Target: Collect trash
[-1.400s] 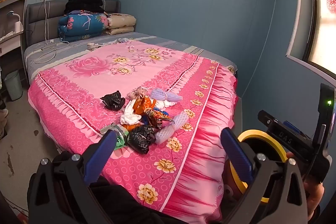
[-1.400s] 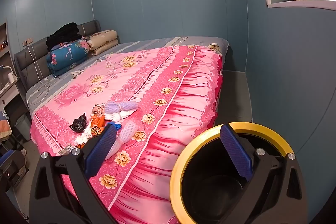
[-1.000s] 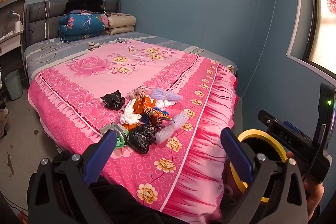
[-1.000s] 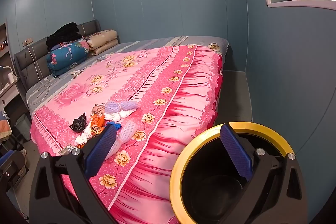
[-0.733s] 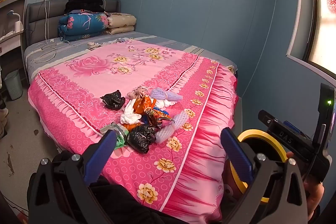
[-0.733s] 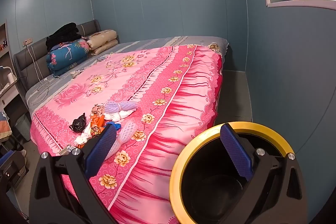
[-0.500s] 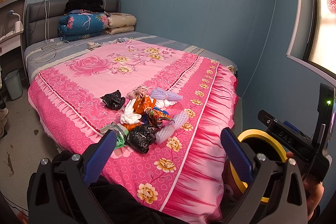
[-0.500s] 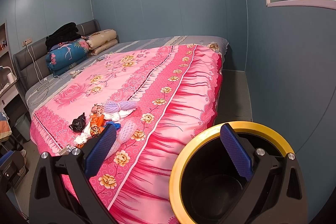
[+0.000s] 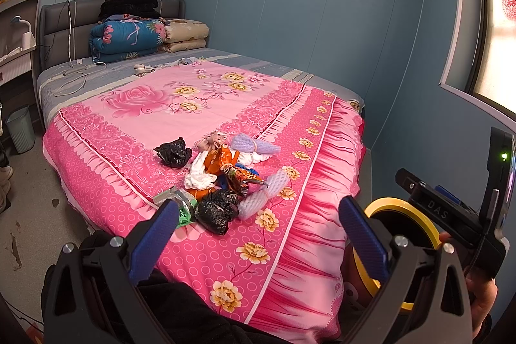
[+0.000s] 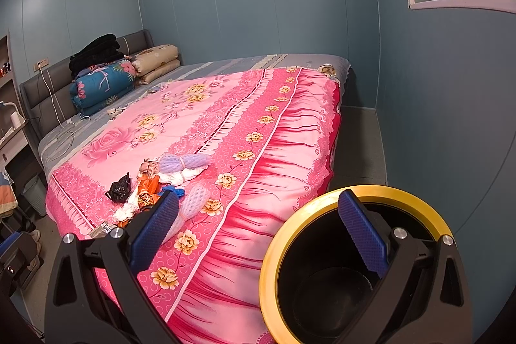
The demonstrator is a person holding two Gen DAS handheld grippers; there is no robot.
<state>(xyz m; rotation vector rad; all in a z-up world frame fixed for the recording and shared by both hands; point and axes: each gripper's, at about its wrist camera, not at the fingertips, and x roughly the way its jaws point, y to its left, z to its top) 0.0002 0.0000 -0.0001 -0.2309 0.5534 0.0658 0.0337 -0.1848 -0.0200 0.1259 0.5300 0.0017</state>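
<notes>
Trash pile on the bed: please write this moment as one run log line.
stage: pre-grasp | left gripper: open, empty | right gripper: open, empty | trash pile: on pink bedspread, untouched | yellow-rimmed bin: beside bed

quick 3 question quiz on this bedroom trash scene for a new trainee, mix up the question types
1. True or false: the left gripper is shut on a piece of trash.
2. Multiple choice: the trash pile lies (A) on the floor, (B) on the pink bedspread near the bed's foot, (C) inside the bin.
3. Short answer: what colour is the rim of the trash bin standing beside the bed?

Key
1. False. Both the left gripper and the right gripper are open and hold nothing.
2. B.
3. Yellow; the bin's inside is black, and no trash shows in it.
</notes>
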